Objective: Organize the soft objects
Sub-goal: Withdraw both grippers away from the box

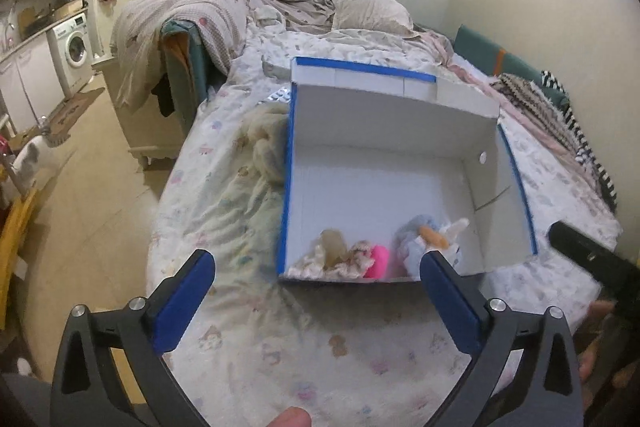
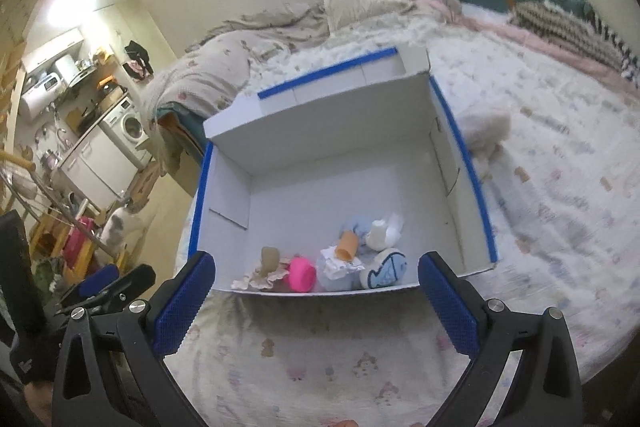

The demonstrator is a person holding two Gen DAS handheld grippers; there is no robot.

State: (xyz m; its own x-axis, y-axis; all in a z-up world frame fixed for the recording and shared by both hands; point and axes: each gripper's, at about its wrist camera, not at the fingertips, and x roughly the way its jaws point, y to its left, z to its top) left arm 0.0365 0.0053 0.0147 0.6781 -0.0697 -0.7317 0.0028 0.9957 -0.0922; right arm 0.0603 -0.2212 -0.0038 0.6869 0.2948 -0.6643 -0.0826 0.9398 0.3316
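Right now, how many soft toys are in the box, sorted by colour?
Inside the white cardboard box with blue edges:
Cream frilly cloth toy: 1
Bright pink plush cup shape: 1
Light blue plush toy with orange and white parts: 1
White round cushion with a blue fish drawing: 1
Total: 4

left hand-held gripper [image 1: 316,267]: jaws wide, empty | right hand-held gripper [image 2: 316,269]: jaws wide, empty

A small home studio: an unmade bed [image 1: 248,187] beside a kitchenette with washing machine [image 1: 74,49].
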